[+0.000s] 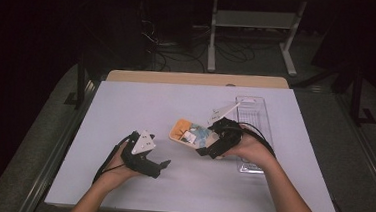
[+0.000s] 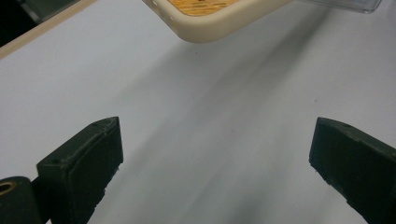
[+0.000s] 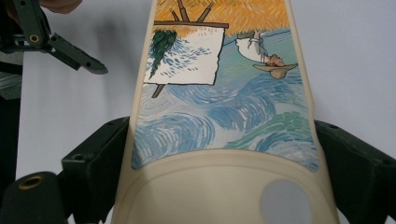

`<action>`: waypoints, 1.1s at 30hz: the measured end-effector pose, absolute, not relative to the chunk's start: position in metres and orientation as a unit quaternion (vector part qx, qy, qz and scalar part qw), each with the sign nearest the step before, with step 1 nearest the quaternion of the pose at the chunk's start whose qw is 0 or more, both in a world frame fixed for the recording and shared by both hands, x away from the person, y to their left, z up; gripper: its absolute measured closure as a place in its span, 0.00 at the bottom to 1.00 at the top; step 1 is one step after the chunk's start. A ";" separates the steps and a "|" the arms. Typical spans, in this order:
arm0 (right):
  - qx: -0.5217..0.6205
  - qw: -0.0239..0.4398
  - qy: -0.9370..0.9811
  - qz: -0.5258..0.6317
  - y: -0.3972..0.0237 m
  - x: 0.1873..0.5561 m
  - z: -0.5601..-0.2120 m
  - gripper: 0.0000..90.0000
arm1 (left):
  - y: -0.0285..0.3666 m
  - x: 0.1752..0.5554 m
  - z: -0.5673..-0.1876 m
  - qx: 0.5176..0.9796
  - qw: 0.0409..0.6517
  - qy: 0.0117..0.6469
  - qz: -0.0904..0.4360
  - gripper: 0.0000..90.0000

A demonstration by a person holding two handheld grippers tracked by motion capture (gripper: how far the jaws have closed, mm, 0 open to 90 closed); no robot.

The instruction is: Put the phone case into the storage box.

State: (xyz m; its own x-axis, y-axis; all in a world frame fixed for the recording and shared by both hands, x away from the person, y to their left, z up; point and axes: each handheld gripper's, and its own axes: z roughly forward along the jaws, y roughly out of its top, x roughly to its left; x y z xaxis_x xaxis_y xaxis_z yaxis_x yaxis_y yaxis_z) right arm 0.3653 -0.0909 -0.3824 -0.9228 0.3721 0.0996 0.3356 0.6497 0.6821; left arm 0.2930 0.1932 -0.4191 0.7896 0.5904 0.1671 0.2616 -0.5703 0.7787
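the right gripper (image 1: pixel 207 150) sits a little right of the table's middle, held in the person's right hand (image 1: pixel 250 148), and its two black jaws stand on either side of a cream-edged phone case (image 1: pixel 190 132) – in the right gripper view the case (image 3: pixel 219 116) runs up between the jaws, its rounded camera-end nearest the lens, with each jaw right at a long edge, so the jaws are pinching the case across its width. the case's back carries a painted scene: blue swirling strokes, a white canvas on an easel, orange above. in the high view the case lies near the middle of the white table (image 1: pixel 141 102), its far end pointing up and left, just beside a clear plastic tray (image 1: pixel 253 115) that lies along the table's right part behind the right hand. the left gripper (image 1: pixel 159 166) is in the person's left hand (image 1: pixel 119 169) toward the near left of the table, well apart from the case, its tips aimed toward the right. in the left gripper view its jaws are spread wide with nothing but bare table between them – the cream corner of the case (image 2: pixel 205 23) sits far ahead at the top, with a clear edge of the tray (image 2: pixel 345 4) beyond it.
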 end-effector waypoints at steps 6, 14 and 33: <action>0.193 0.027 0.908 0.371 -0.092 0.366 -0.382 0.11 | 0.191 0.290 -0.418 0.862 0.380 0.228 0.247 0.02; 0.197 0.030 0.906 0.372 -0.093 0.366 -0.381 0.11 | 0.185 0.285 -0.417 0.864 0.363 0.204 0.282 0.03; 0.196 0.034 0.907 0.370 -0.091 0.366 -0.382 0.11 | 0.178 0.277 -0.418 0.861 0.330 0.155 0.353 0.03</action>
